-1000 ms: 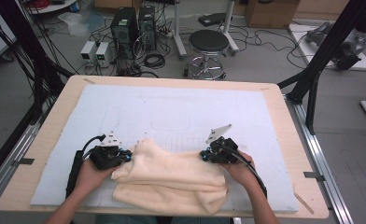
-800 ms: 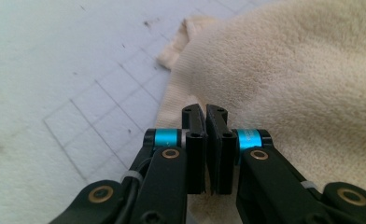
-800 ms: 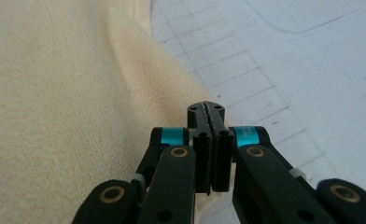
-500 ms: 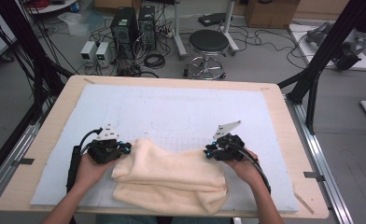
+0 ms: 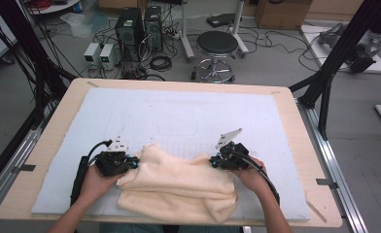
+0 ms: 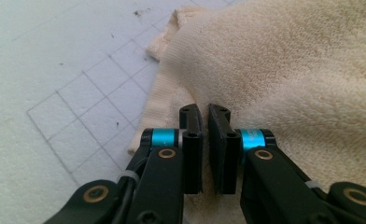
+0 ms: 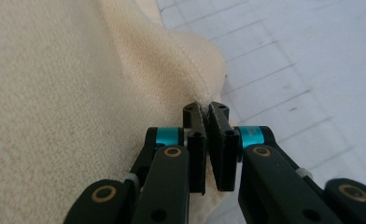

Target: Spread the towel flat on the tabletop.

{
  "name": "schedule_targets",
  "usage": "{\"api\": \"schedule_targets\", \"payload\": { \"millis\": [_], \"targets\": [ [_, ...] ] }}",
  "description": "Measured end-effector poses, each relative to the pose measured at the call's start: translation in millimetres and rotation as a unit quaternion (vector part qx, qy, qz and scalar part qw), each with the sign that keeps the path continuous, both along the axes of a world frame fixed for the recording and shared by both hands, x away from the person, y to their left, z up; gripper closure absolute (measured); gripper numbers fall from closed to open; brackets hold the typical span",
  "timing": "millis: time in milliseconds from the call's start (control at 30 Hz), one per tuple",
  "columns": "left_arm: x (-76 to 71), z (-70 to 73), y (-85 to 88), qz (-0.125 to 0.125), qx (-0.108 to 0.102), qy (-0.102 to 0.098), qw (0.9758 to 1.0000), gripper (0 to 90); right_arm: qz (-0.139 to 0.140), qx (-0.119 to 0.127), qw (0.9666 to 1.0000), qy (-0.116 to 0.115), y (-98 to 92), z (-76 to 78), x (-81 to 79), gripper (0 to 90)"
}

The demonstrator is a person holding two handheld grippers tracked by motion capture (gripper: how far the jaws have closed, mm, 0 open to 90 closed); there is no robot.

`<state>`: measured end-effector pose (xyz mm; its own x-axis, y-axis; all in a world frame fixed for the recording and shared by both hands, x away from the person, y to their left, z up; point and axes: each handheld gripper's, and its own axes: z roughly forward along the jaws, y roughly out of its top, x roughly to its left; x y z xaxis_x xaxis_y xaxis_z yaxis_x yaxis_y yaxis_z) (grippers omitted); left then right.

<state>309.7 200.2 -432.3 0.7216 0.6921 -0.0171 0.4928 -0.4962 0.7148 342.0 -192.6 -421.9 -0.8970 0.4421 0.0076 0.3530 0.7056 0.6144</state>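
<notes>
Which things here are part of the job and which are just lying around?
In the job:
towel
left hand-held gripper, shut on towel
right hand-held gripper, shut on towel
mat

Lying about:
stool
computers
cardboard box

From where I steer, the white mat lies bare beyond the cream towel, which bunches between my two grippers near the table's front edge.

1. The cream towel was soft, matt terry cloth with a smoother woven border.
2. The white gridded mat looked matt and slightly fuzzy.
3. The table edge was pale, smooth wood.
</notes>
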Motion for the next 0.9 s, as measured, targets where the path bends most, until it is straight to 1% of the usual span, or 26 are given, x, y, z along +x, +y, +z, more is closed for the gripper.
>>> {"api": "schedule_targets", "payload": {
  "millis": [33, 100, 167, 200, 233, 267, 333, 367, 433, 467, 533, 567, 633, 667, 700, 767, 833, 867, 900],
  "targets": [
    [0.4, 2.5, 1.1, 0.002, 0.001, -0.011, 0.9999, 84.9, -0.004, 0.005, 0.9999, -0.011, -2.0, 4.2, -1.8, 86.4],
    [1.5, 10.5, 3.7, 0.013, -0.011, -0.031, 0.9994, 84.9, -0.014, 0.022, 0.9991, -0.035, -8.6, 16.0, -4.8, 86.4],
    [3.3, 21.8, 6.5, 0.024, -0.027, -0.053, 0.9979, 84.9, -0.031, 0.034, 0.9972, -0.058, -16.3, 29.8, -7.5, 86.4],
    [4.3, 27.5, 7.3, 0.025, -0.03, -0.063, 0.9972, 85.0, -0.036, 0.04, 0.9962, -0.068, -20.4, 37.6, -8.8, 86.4],
    [5.3, 32.8, 7.3, 0.026, -0.036, -0.068, 0.9967, 85.1, -0.041, 0.045, 0.9949, -0.081, -23.8, 45.1, -10.3, 86.4],
    [6.1, 38.1, 7.0, 0.025, -0.04, -0.074, 0.9961, 85.1, -0.044, 0.051, 0.9938, -0.089, -26.7, 52.5, -12.1, 86.4],
    [6.4, 48.2, 6.4, 0.025, -0.05, -0.088, 0.9945, 85.0, -0.045, 0.057, 0.9922, -0.102, -31.0, 65.5, -15.2, 86.4],
    [6.4, 51.8, 5.8, 0.022, -0.055, -0.09, 0.9941, 85.1, -0.045, 0.06, 0.9914, -0.107, -31.9, 70.6, -17.7, 86.3],
    [4.9, 55.7, 4.7, 0.016, -0.055, -0.094, 0.9939, 85.0, -0.04, 0.054, 0.9915, -0.111, -32.8, 76.5, -22.2, 86.3],
    [3.4, 55.5, 4.0, 0.015, -0.057, -0.092, 0.994, 85.0, -0.035, 0.049, 0.9919, -0.111, -33.0, 77.0, -24.8, 86.3],
    [0.5, 52.7, 3.3, 0.003, -0.056, -0.085, 0.9948, 84.9, -0.03, 0.051, 0.9931, -0.102, -33.8, 74.7, -30.8, 86.3],
    [-1.3, 50.6, 2.7, -0.005, -0.053, -0.081, 0.9953, 84.9, -0.028, 0.049, 0.9933, -0.101, -34.5, 72.2, -33.9, 86.3],
    [-5.3, 46.0, 2.3, -0.015, -0.057, -0.072, 0.9957, 84.9, -0.029, 0.053, 0.9942, -0.089, -37.1, 65.8, -38.9, 86.3],
    [-7.8, 43.5, 2.5, -0.019, -0.061, -0.066, 0.9958, 84.9, -0.03, 0.058, 0.9948, -0.078, -38.2, 62.1, -42.0, 86.3],
    [-11.1, 41.3, 3.3, -0.026, -0.063, -0.061, 0.9958, 84.9, -0.026, 0.061, 0.9951, -0.073, -39.4, 57.9, -44.0, 86.3],
    [-18.2, 36.2, 5.9, -0.037, -0.07, -0.05, 0.9956, 84.9, -0.023, 0.061, 0.996, -0.06, -41.1, 50.3, -50.4, 86.3],
    [-19.9, 33.8, 8.2, -0.038, -0.07, -0.044, 0.9958, 85.0, -0.019, 0.064, 0.9966, -0.048, -42.9, 44.0, -54.6, 86.3],
    [-17.1, 34.3, 8.6, -0.035, -0.069, -0.044, 0.996, 85.0, -0.017, 0.064, 0.9967, -0.047, -43.5, 42.1, -54.4, 86.3],
    [-12.1, 35.7, 8.5, -0.029, -0.074, -0.044, 0.9959, 85.0, -0.019, 0.061, 0.997, -0.043, -43.4, 41.3, -53.0, 86.3]
  ]
}}
